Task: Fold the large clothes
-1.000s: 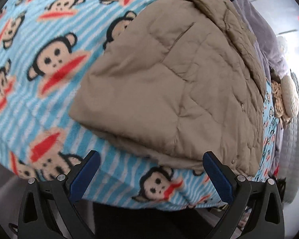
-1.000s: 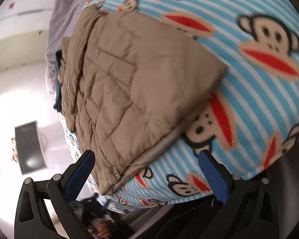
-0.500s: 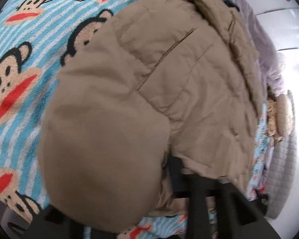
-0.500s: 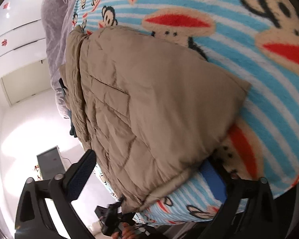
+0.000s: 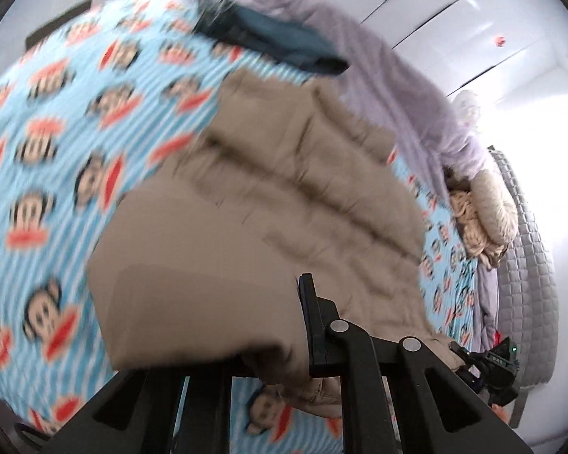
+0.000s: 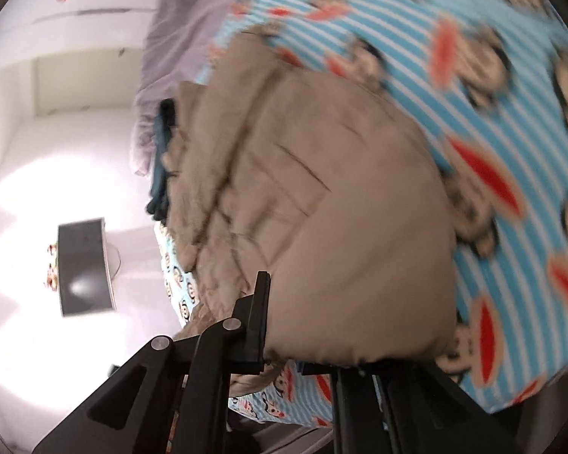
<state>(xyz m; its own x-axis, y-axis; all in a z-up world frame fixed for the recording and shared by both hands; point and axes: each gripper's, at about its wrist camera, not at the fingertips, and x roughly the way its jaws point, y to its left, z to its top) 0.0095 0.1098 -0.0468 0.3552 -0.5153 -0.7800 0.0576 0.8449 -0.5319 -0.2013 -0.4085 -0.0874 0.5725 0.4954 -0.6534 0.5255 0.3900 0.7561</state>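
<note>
- Tan quilted jacket (image 5: pixel 291 204) spread on the monkey-print blanket (image 5: pixel 56 121), near edge lifted clear of it and bunched at both grippers.
- Left gripper (image 5: pixel 303 336): jaws closing on the jacket's near hem; fabric sandwiched between them, a smooth flap draped over the left jaw and hiding it, only the right jaw's black edge showing.
- Right gripper (image 6: pixel 284 325): jaws clamped tight on the jacket's other near corner; padded cloth billowing over the right jaw, left jaw's edge pressed against the fabric.
- Bulk of the jacket stretching away from both sets of jaws toward the grey-lilac bedding (image 5: pixel 397 87) and a dark teal garment (image 5: pixel 284 41).
- Exact bite point blurred in both views; probably the hem seam.
- Dark box (image 6: pixel 85 265) on the pale floor beside the bed.
</note>
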